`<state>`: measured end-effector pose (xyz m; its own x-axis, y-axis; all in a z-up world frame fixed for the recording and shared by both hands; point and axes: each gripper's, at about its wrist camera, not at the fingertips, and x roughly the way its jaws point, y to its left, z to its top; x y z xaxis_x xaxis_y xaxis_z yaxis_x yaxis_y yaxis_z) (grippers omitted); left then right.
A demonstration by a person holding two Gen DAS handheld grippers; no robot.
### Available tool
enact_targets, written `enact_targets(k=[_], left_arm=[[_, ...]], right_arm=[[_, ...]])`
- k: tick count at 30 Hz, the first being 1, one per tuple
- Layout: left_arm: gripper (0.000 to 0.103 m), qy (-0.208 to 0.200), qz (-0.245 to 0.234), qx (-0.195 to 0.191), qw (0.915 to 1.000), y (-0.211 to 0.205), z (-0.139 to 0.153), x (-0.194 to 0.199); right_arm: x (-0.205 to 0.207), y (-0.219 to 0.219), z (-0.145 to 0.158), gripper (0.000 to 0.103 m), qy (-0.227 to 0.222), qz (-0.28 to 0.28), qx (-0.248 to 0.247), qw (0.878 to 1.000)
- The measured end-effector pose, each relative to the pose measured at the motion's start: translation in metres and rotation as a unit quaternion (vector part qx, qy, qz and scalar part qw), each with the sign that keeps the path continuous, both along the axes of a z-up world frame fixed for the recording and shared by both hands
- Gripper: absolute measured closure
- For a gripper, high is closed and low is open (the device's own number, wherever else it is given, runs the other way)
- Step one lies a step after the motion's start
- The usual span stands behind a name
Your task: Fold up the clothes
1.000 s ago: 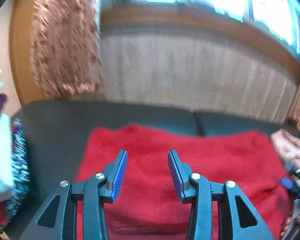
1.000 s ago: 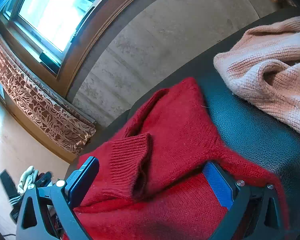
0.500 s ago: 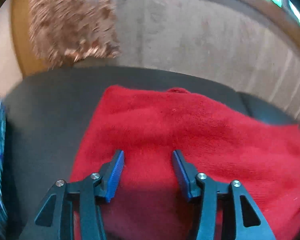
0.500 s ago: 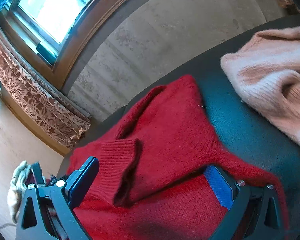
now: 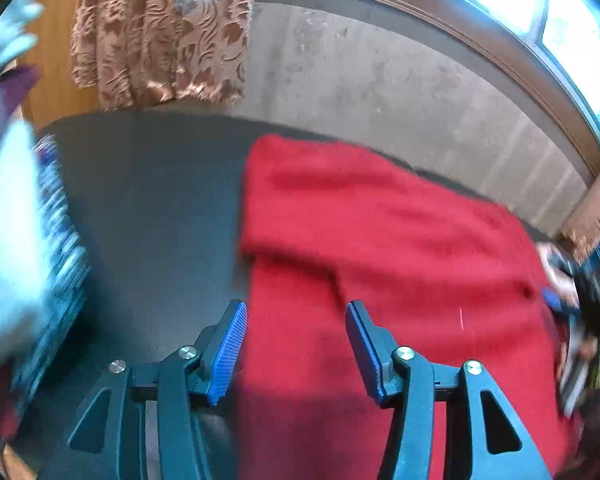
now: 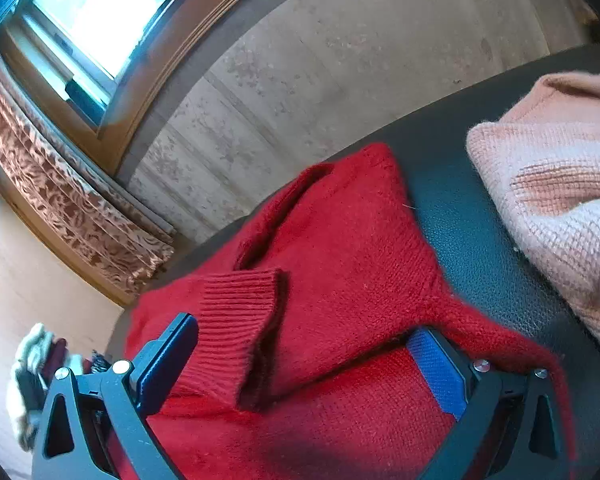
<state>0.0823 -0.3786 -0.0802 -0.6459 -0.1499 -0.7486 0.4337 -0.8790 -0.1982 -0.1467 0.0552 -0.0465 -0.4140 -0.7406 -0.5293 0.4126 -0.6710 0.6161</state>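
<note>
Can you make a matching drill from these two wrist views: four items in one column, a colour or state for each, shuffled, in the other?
Column 1
1. sweater
2. knit
3. curtain
4. left gripper

Column 2
A. pale pink, bunched at the right of the right wrist view
B. jaws apart, nothing pinched
C. red, cuff folded over its body
D. brown patterned lace, hanging beside the window

Pairs: 1-C, 2-A, 3-D, 4-B
</note>
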Motion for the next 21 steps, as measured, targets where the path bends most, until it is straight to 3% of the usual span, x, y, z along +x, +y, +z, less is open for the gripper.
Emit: enact_targets(k=[4, 9, 15, 19, 21], left_arm=[[0.05, 0.015, -0.008, 0.019, 0.9997, 0.009, -0.001, 0.08], [0.049, 0.001, -0.001, 0.066, 0.9978, 0.01, -0.021, 0.135], [0.047, 0.014, -0.04, 0.11, 0.993, 0.032, -0.036, 0.145], [0.045, 0.014, -0.074, 0.107, 0.9914, 0.056, -0.037, 0.137], [0.045, 0.005, -0.087, 0.082, 0.9928, 0.07, -0.037, 0.136]], right_arm=[[0.018, 0.007, 0.013, 0.0, -0.019, 0.056, 0.002, 0.998], [0.064, 0.052, 0.035, 0.0, -0.014, 0.094, -0.026, 0.995], [0.092, 0.129, 0.026, 0.0, -0.059, 0.101, 0.01, 0.993], [0.116, 0.161, 0.021, 0.0, -0.087, 0.118, -0.006, 0.989], [0.127, 0.162, 0.02, 0.0, -0.096, 0.137, -0.015, 0.986]])
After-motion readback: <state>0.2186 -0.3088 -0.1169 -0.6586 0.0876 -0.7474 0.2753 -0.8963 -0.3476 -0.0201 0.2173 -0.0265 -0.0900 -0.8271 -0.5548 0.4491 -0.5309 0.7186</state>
